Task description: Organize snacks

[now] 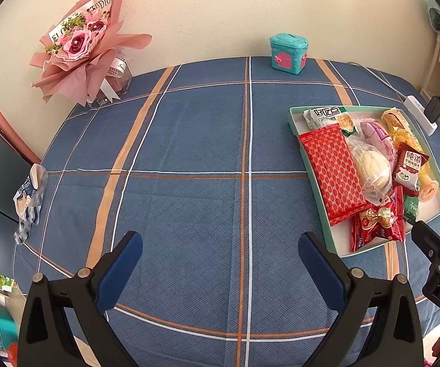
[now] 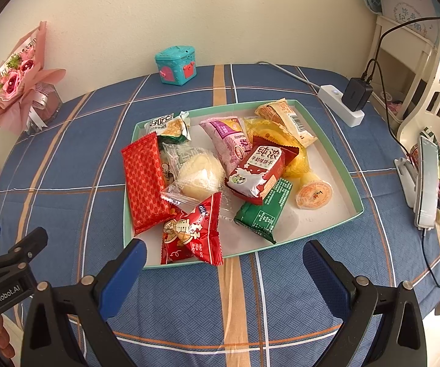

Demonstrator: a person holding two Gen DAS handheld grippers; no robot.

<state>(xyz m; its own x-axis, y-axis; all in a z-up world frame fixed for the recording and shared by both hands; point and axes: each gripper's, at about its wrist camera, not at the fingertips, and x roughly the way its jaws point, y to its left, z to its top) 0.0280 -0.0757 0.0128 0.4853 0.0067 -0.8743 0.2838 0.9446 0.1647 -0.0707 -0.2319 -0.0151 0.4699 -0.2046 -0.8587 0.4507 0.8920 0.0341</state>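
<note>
A shallow green-rimmed tray on the blue plaid tablecloth holds several snack packets: a long red wafer pack, a clear-wrapped white bun, a red pillow pack, a milk biscuit pack, a green pack and a jelly cup. The tray also shows in the left wrist view at the right. My right gripper is open and empty, just in front of the tray's near edge. My left gripper is open and empty over bare cloth, left of the tray.
A blue-and-white snack wrapper lies at the table's left edge. A pink bouquet and a teal toy box stand by the wall. A power strip with charger, a phone on a stand and a white shelf are at right.
</note>
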